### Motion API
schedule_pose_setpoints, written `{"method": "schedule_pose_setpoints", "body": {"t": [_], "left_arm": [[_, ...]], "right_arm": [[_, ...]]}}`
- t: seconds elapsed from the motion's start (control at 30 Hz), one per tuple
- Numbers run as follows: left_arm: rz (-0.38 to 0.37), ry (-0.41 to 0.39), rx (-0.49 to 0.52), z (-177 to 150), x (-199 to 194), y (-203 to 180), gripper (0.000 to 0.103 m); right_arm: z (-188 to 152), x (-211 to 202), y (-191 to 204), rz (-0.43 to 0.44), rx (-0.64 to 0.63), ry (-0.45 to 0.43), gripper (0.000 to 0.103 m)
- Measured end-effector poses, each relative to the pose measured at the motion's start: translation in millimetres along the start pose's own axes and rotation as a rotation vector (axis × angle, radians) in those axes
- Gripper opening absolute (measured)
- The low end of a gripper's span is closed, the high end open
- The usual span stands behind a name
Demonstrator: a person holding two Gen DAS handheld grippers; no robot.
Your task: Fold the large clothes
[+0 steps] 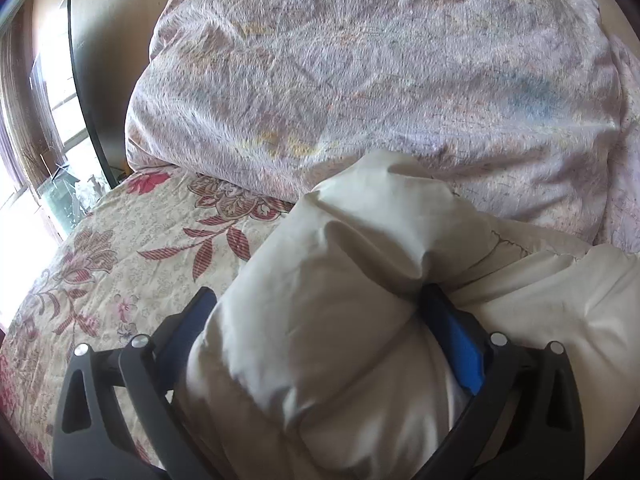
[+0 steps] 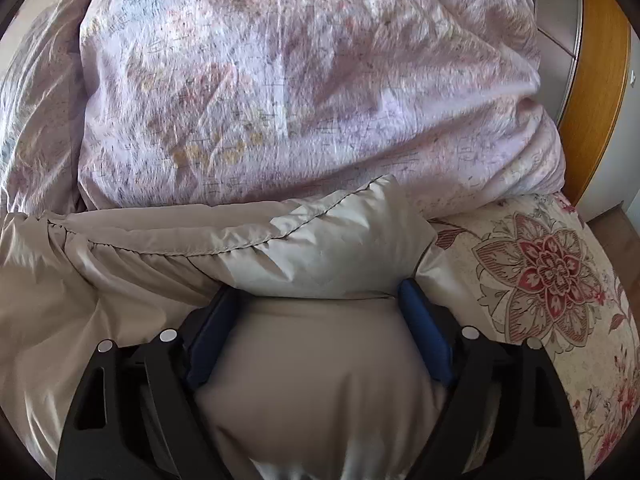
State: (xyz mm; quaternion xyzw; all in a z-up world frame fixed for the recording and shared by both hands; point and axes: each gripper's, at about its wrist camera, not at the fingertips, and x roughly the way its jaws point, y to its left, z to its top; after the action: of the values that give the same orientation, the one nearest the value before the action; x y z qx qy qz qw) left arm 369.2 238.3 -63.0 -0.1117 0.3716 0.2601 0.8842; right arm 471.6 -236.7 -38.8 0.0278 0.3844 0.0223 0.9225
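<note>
A puffy cream-white padded jacket (image 1: 332, 280) lies on the flowered bedsheet (image 1: 120, 264). My left gripper (image 1: 320, 300) has its blue pads either side of a thick fold of the jacket and is shut on it. In the right wrist view the same jacket (image 2: 320, 248) shows a stitched seam running left to right. My right gripper (image 2: 320, 292) is shut on another thick bunch of the jacket, its blue pads (image 2: 424, 332) pressed into the fabric. The fabric bulges between both pairs of fingers and hides the fingertips.
A big bundled lilac quilt (image 1: 380, 80) fills the bed behind the jacket, also in the right wrist view (image 2: 300, 80). A window (image 1: 48, 128) is at the left. A wooden door frame (image 2: 600, 80) stands at the right, with the bedsheet's edge (image 2: 592, 320) below it.
</note>
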Motion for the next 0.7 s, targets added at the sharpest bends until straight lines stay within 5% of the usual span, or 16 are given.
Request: {"method": "schedule_pose_setpoints", "body": {"t": [0.53,0.7], "left_arm": [[-0.072,0.097,-0.092,1.1,18.9,21.2,0.101],[-0.298,0.082,-0.344,-6.8,-32.3,106.0,0.099]], "right_arm": [[6.4,16.3,-9.2,-0.078,0.006,0.063,0.091],[-13.6,-73.9,-64.8,-0.004,0.259,-0.076,0.091]]}}
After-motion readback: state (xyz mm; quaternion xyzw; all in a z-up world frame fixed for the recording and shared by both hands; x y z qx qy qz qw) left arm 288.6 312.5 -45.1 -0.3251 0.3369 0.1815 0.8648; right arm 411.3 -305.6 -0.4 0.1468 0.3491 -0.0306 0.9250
